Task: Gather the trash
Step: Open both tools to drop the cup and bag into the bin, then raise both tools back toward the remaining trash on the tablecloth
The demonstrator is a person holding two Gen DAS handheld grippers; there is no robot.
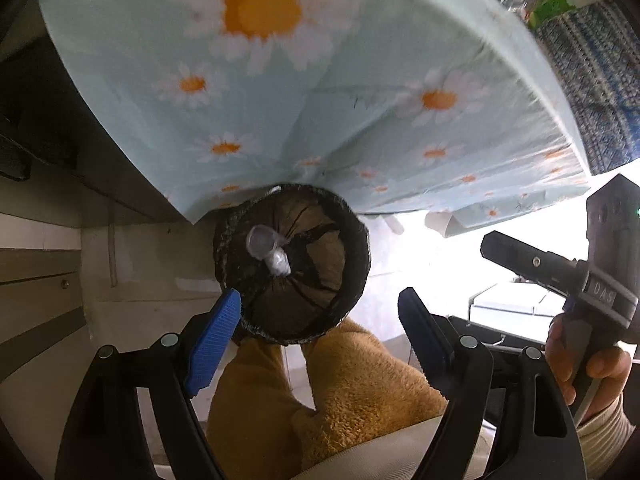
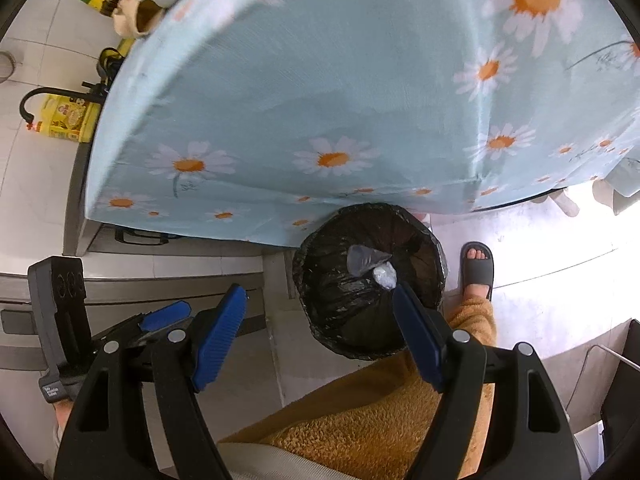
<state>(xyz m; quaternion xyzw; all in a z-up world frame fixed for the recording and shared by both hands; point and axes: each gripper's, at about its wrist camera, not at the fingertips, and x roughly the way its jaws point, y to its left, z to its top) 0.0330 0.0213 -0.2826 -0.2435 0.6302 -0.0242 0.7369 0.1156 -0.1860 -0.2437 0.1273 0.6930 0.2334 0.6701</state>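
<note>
"DAS" lettering on right gripper [image 1: 496, 246] body; plastic cup [image 2: 362, 260] inside bin [image 2: 368, 280].

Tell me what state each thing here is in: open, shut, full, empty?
Left gripper: jaws open, holding nothing.
Right gripper: jaws open, holding nothing.
Trash bin: uncovered, black liner, nearly empty.
Plastic cup: lying inside the bin.
Crumpled wrapper: inside the bin, beside the cup.
</note>
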